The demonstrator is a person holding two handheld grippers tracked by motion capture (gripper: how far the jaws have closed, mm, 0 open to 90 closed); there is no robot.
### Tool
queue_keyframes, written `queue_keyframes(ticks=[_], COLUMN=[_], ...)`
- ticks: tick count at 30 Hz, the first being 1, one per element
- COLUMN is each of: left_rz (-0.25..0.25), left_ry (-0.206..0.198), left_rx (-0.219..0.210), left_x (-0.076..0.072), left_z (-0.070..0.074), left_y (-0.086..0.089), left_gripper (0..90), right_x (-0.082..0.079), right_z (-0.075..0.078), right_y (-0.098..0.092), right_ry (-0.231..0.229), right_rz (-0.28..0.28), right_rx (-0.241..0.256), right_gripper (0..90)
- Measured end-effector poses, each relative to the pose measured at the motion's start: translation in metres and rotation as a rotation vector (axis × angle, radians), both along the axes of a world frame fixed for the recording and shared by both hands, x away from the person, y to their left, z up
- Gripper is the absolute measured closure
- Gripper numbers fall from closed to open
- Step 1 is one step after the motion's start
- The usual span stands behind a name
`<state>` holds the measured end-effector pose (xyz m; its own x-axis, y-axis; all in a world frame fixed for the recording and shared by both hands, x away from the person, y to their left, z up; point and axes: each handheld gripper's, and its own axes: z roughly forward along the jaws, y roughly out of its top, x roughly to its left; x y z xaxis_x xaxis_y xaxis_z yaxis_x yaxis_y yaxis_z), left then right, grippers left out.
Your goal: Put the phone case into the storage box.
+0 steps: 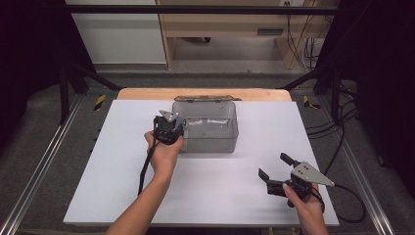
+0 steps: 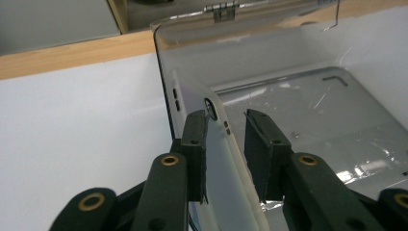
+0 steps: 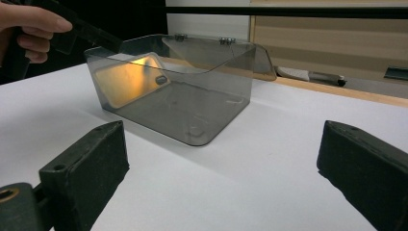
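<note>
A smoky clear plastic box (image 1: 210, 128) stands upright near the middle of the desk's (image 1: 122, 186) far edge, its long axis running along that edge and its open mouth facing up; its hinged lid (image 1: 204, 98) hangs folded back behind the far wall. Inside leans a flat, pale slab with rounded corners, a phone-like device (image 2: 219, 159), tilted against the box's left end wall with its long axis running front to back. The left claw (image 2: 225, 144) reaches in over that wall, its jaws moderately parted and straddling the slab; whether they actually pinch it cannot be told. The left gripper view shows a round lens and small side slots on the device, plus the box's scratched floor. The right gripper view shows the device (image 3: 130, 79) through the tinted wall with a warm orange sheen. The right claw (image 1: 277, 164) rests near the desk's near right corner, jaws wide apart and holding nothing.
</note>
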<state>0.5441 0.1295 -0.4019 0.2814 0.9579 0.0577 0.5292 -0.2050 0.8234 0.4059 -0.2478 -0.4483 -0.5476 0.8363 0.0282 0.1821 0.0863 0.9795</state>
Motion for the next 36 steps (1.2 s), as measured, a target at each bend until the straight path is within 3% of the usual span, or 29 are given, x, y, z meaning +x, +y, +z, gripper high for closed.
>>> queue_keyframes(ticks=[3,10,22,36], left_rz=[-0.020,-0.033,-0.071,-0.097], left_ry=[-0.034,-0.058,-0.143,-0.184], left_rx=[0.005,-0.012,-0.022,-0.116], left_x=[-0.002,-0.003,-0.004,-0.003], left_z=[0.004,0.007,0.010,0.012], left_y=[0.000,0.003,0.007,0.009], left_gripper=[68.3,63.2,38.0,10.7], right_x=[0.000,0.000,0.000,0.000], right_z=[0.000,0.000,0.000,0.000], right_y=[0.000,0.000,0.000,-0.001], right_ry=[-0.001,0.001,0.002,0.002], right_rz=[0.000,-0.001,0.000,-0.003], right_rx=[-0.002,0.001,0.001,0.004], right_gripper=[4.0,4.0,3.9,3.7])
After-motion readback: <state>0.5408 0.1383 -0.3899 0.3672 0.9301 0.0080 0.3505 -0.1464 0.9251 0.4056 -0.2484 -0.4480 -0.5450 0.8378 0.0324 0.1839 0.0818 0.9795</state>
